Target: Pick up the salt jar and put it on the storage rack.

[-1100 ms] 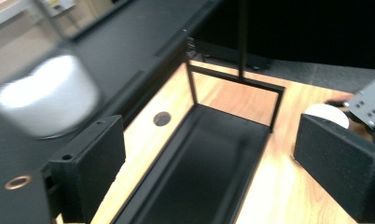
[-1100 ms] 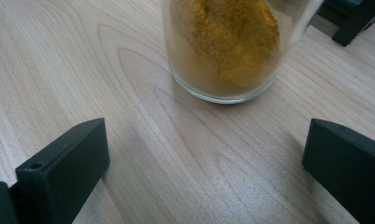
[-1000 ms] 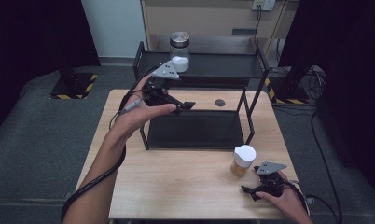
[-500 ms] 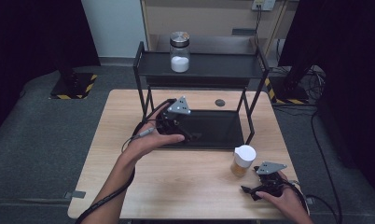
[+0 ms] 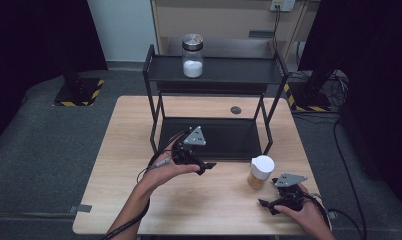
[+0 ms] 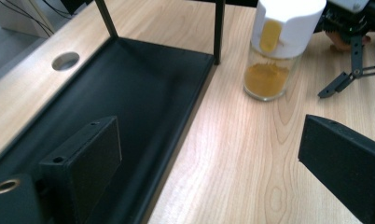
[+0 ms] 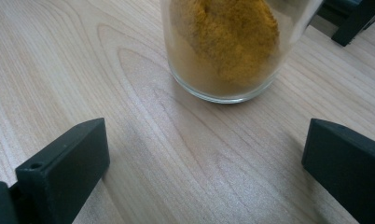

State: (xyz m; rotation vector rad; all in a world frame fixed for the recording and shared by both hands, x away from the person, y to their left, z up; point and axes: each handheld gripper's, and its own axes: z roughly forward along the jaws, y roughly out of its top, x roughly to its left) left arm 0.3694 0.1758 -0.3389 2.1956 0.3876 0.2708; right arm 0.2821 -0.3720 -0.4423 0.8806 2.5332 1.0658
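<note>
On the left, the left gripper has come down from the rack's top shelf, where the jar of white powder now stands alone, to just above the surface by the black lower tray; its jaws gape wide and hold nothing. That suggests the white jar is shelved. Rightwards, the jar of orange powder waits upright on the surface, seemingly next, with the right gripper near it, jaws spread and empty.

**What you can't really make out here**

Right gripper view chops the spice jar off at 12 o'clock, so its lid's gone. Left gripper view clips that lid too, and the shelf rack posts run out at 12
</note>
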